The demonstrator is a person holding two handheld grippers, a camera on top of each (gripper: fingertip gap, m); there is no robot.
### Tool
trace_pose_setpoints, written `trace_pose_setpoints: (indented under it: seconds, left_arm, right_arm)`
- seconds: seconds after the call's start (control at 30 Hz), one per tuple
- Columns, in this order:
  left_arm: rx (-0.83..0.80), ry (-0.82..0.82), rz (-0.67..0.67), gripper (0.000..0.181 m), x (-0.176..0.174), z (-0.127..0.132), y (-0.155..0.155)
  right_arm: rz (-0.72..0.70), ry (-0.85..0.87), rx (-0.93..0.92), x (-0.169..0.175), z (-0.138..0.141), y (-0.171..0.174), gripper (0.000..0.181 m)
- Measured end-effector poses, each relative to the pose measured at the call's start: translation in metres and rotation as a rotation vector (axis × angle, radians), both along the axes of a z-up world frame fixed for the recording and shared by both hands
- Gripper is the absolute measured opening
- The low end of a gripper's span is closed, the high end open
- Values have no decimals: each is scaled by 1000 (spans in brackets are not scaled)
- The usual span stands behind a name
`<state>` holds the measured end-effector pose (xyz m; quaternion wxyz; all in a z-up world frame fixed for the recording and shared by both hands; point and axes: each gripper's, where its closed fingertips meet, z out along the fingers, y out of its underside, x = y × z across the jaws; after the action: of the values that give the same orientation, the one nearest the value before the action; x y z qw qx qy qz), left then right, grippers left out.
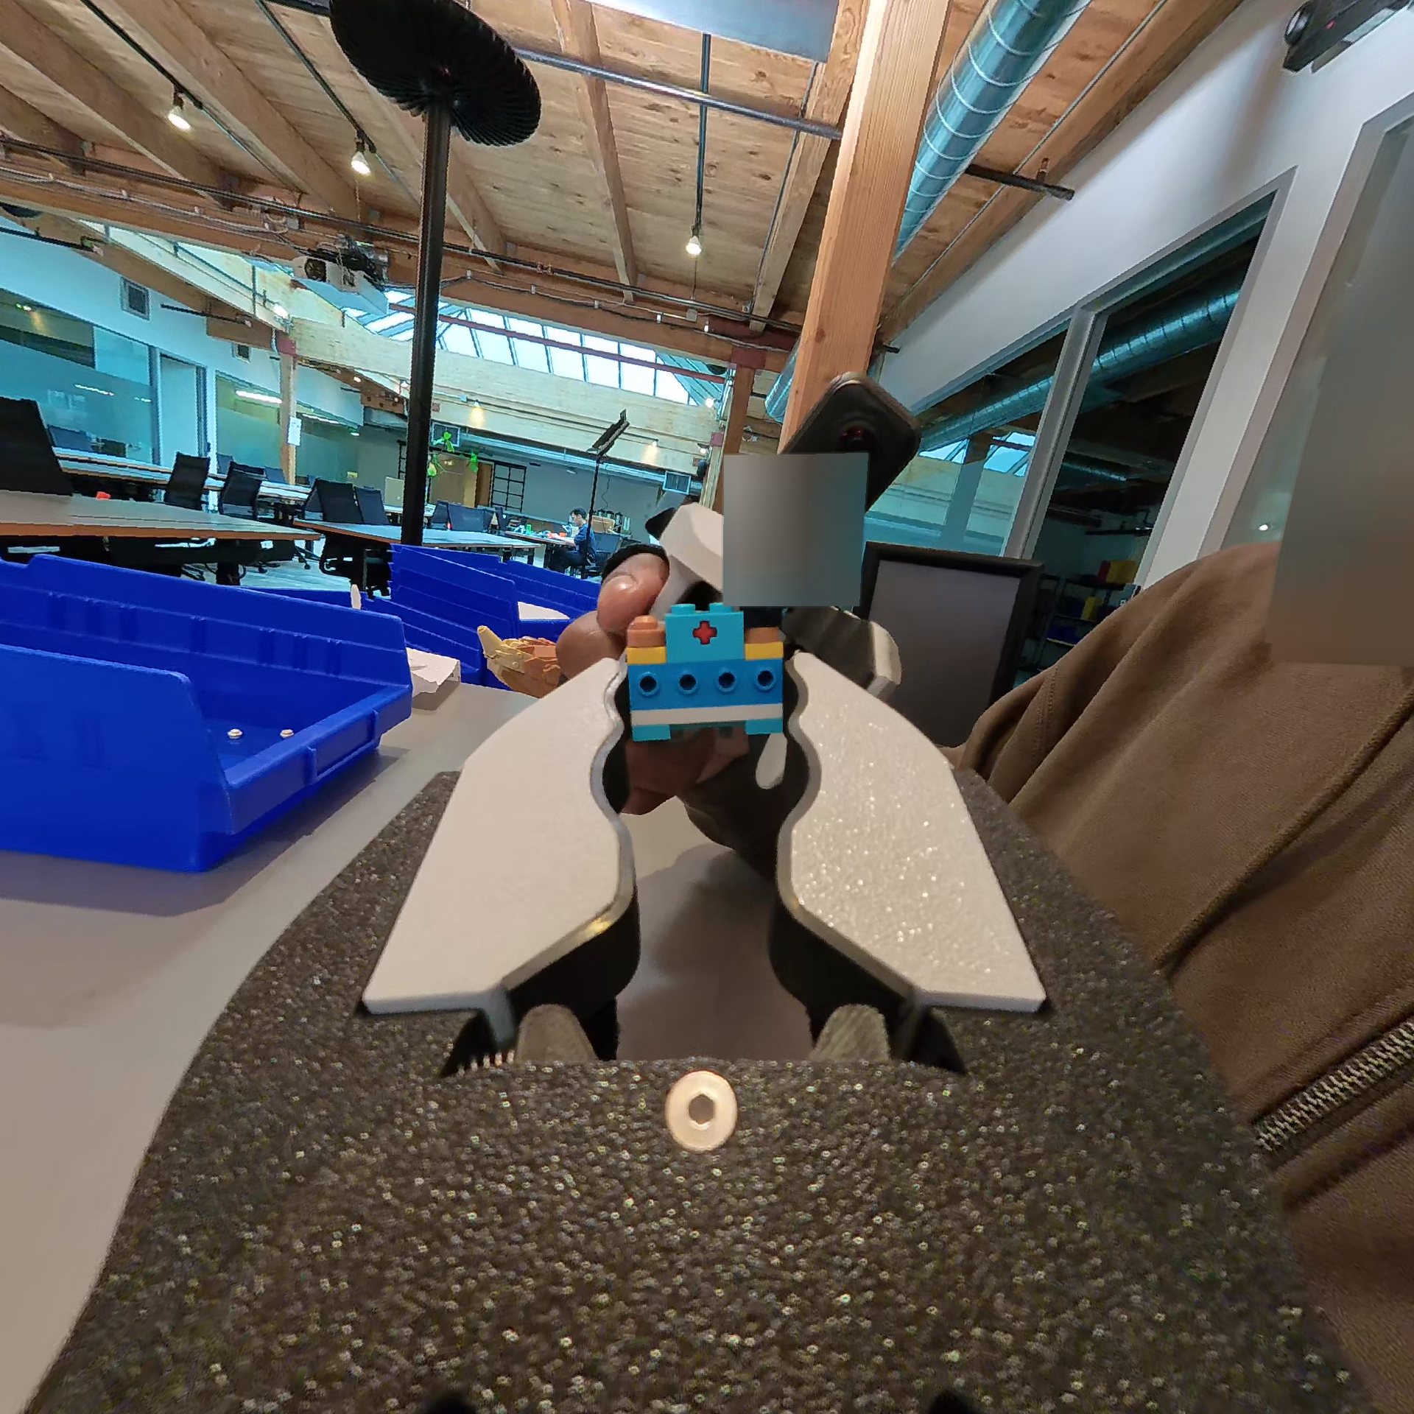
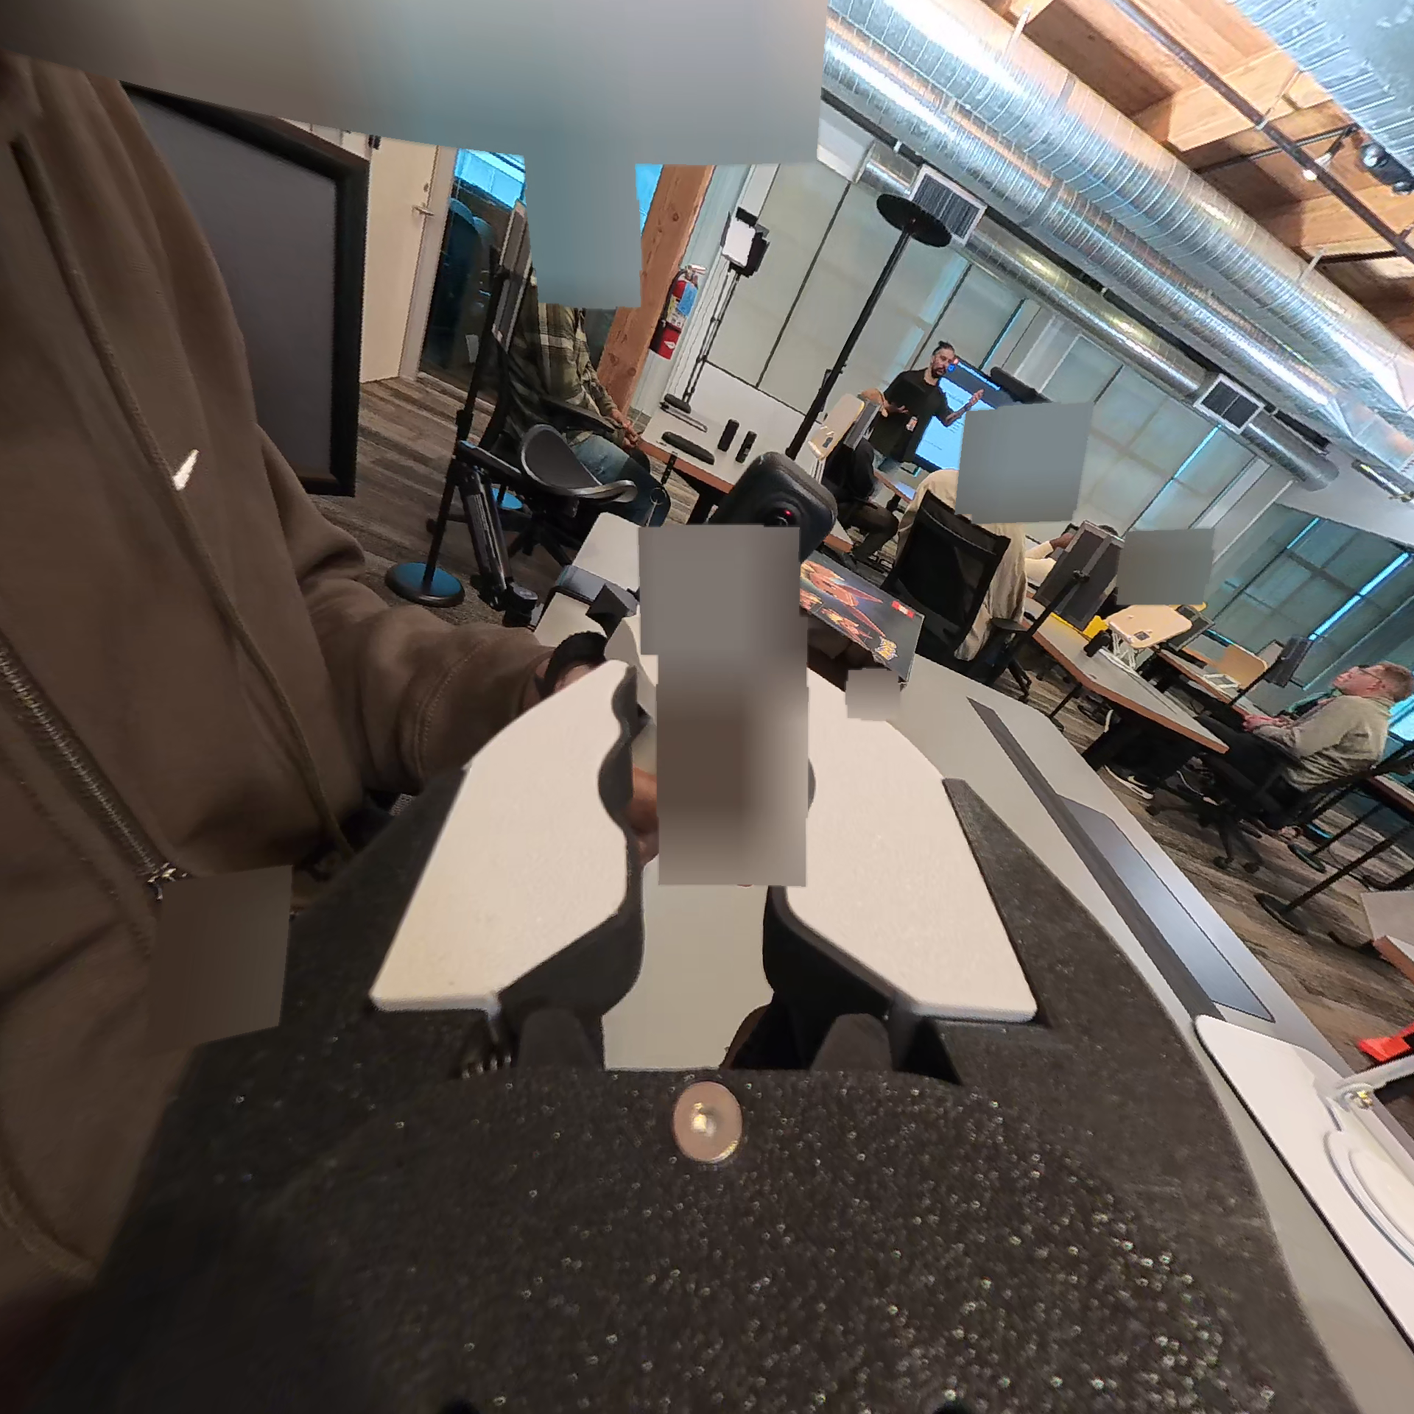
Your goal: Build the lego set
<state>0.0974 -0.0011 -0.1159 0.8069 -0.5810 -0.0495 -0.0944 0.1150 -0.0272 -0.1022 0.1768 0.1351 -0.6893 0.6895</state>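
Left claw [image 1: 705, 700] clamped on blue lego build [image 1: 704, 681], raised above bench [image 1: 153, 995], right of blue bin [image 1: 191, 734]. Right claw [image 2: 719, 765]: tips masked, state indeterminate.

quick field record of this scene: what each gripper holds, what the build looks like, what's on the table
left gripper: shut on lego build, held up off the table
lego build: blue bricks, white stripe, red cross on top brick, yellow and tan pieces at the sides
right gripper: tips hidden by a blur patch, state unclear
hand: just behind the build, on the other gripper
table: grey, with blue bins at left
near bin: a few tiny pieces inside
tan lego model: on the table between the bins
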Motion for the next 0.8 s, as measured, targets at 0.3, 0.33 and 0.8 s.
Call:
trace_pose_setpoints:
  seconds: [0.3,0.33,0.8]
  left_arm:
    - [3,-4,-3,37,0,0,0]
    - [2,-4,-3,37,0,0,0]
    - [-7,-1,3,37,0,-1,1]
  right_arm:
    - [-22,-22,-28,-5,4,2,33]
    - [-20,-25,-35,-5,5,3,33]
    - [-65,91,-28,3,19,4,11]
